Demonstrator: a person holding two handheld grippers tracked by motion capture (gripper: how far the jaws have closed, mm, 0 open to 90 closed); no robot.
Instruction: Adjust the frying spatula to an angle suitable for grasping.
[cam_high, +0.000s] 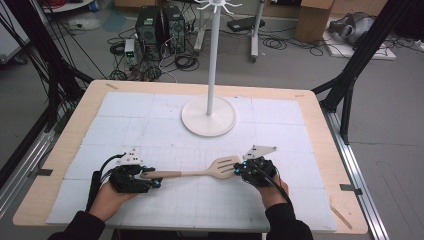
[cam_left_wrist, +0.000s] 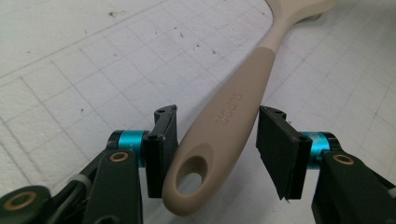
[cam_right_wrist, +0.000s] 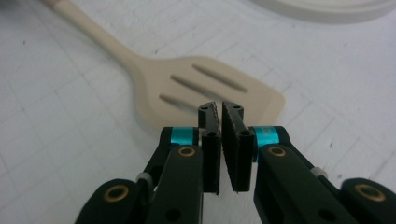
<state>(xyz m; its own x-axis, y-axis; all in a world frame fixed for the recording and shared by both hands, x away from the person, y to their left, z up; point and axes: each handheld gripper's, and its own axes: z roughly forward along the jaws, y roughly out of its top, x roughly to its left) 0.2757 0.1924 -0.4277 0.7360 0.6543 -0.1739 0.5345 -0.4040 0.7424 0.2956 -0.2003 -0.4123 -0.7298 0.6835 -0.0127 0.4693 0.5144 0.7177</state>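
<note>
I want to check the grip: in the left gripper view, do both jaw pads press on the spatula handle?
No, the spatula handle lies between the left gripper jaws, with a visible gap before the right-hand pad.

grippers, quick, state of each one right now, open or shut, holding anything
Left gripper: open, jaws either side of the spatula handle, one pad clear of it.
Right gripper: shut on the edge of the spatula's blade.

Grey floor (cam_high: 390, 150), tangled cables (cam_high: 150, 67), 2 black PC towers (cam_high: 160, 27), cardboard boxes (cam_high: 312, 17), black frame struts (cam_high: 362, 55), wood table (cam_high: 320, 125) w/ white grid mat (cam_high: 150, 125), even indoor light.
</note>
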